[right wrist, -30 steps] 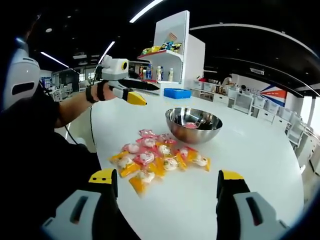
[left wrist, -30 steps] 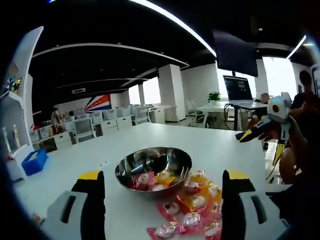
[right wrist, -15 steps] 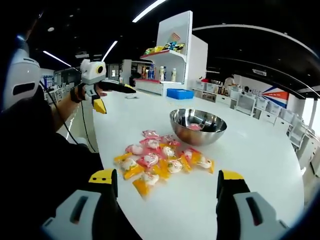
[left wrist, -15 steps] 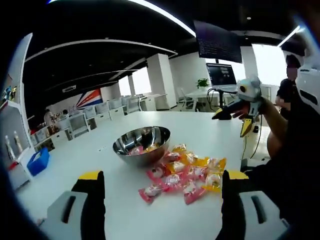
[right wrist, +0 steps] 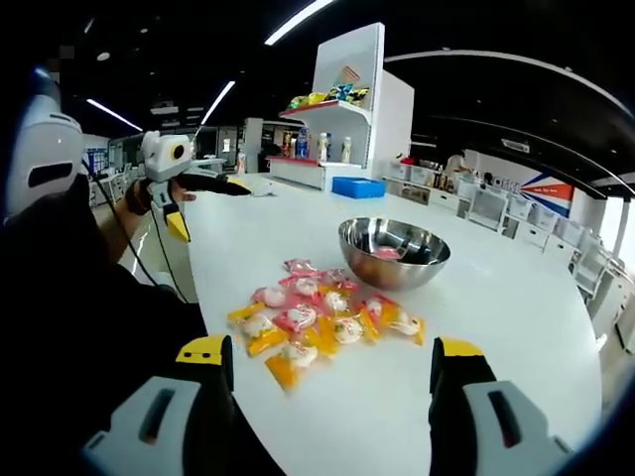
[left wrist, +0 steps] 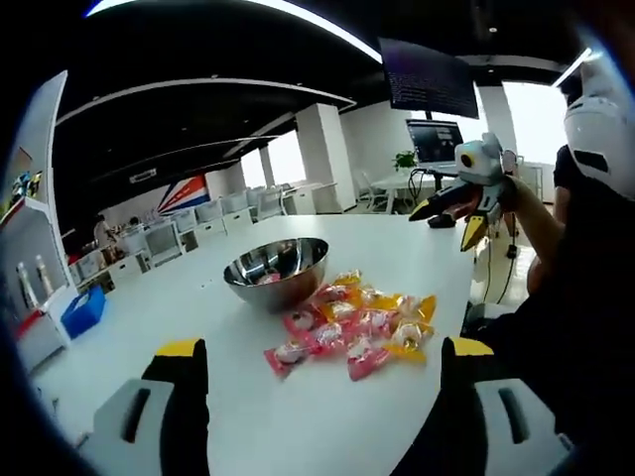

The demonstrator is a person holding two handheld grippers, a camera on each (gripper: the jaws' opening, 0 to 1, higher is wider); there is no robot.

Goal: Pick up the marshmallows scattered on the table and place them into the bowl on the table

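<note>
Your marshmallows (left wrist: 352, 327) sit mid-frame on the worktop (left wrist: 298, 416), just beside the bowl (left wrist: 276, 271). Both tools, left tool (left wrist: 322, 397) and right tool (right wrist: 332, 392), are spread and empty. Wrappers look light, crinkly, slippery, so pinch one by its puffy middle.

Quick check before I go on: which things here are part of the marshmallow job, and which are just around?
Job:
- wrapped marshmallows, heaped on the table
- steel bowl, a few already inside
- left gripper and right gripper, both open and empty

Just around:
- blue bin
- shelf unit
- monitor
</note>
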